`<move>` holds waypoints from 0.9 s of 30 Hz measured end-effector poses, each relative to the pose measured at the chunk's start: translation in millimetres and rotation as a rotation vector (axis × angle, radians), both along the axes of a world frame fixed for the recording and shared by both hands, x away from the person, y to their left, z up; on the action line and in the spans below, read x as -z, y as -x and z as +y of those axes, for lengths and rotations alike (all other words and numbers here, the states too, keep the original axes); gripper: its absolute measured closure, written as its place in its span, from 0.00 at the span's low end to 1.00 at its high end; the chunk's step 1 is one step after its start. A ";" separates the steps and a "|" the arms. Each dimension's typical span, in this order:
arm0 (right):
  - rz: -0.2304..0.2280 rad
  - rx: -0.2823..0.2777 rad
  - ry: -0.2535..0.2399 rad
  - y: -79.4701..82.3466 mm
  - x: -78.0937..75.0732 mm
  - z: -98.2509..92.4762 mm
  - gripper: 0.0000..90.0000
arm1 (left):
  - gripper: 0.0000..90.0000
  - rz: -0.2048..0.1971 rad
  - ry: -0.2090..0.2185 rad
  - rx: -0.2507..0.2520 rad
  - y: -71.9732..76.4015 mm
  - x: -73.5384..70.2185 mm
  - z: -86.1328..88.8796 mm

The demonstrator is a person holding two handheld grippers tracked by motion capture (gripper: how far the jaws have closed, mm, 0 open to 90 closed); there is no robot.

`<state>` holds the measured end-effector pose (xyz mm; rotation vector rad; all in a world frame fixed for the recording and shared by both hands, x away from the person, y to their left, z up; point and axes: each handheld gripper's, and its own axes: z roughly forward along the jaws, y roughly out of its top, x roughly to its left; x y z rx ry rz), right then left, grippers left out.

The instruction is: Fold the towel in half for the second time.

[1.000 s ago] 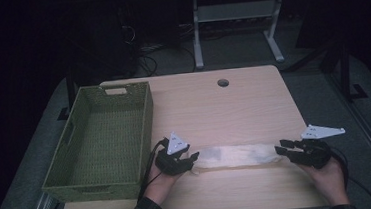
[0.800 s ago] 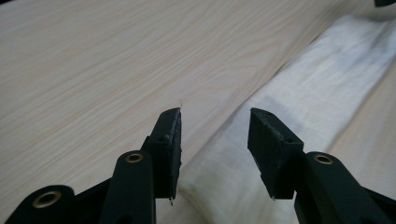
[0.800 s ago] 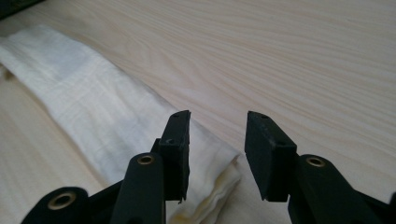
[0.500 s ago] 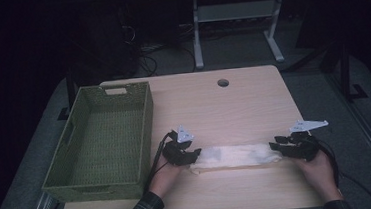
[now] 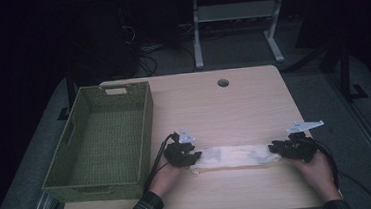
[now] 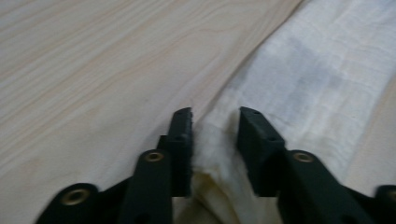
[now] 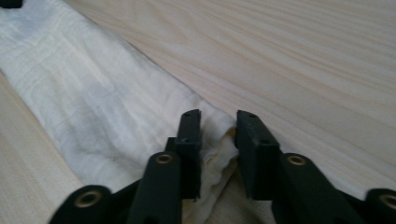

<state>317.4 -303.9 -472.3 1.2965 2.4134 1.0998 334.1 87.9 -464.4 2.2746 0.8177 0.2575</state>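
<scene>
My left tongs (image 5: pixel 186 157) and right tongs (image 5: pixel 282 149) have just been closing and now pinch the cloth's (image 5: pixel 235 156) two ends, its long axis running nine to three o'clock across the table (image 5: pixel 214 107), basket (image 5: pixel 101 141) beyond nine.

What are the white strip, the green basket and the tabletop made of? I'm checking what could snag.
White strip: soft woven cloth, matte; fine grid weave and bunched folds. Green basket: woven fibre or wicker-like strands, possibly synthetic; plaited walls. Tabletop: pale wood or wood-look laminate, smooth; straight grain lines.
</scene>
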 end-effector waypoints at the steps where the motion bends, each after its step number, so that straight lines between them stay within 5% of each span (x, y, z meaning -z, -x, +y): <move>1: 0.005 -0.005 -0.004 0.0 0.1 0.4 0.86 | 0.79 0.004 -0.001 0.005 0.8 -0.3 -0.9; 6: -0.001 -0.010 0.031 1.4 -3.1 5.6 0.93 | 0.93 -0.004 -0.032 0.019 5.3 -3.9 -5.6; 14: -0.045 0.013 0.037 -5.4 -13.4 4.7 0.94 | 0.94 -0.006 0.021 0.050 15.5 -21.9 0.2; 27: -0.098 0.001 0.057 -53.8 -27.6 32.6 0.94 | 0.94 0.034 0.093 0.113 32.8 -28.6 3.5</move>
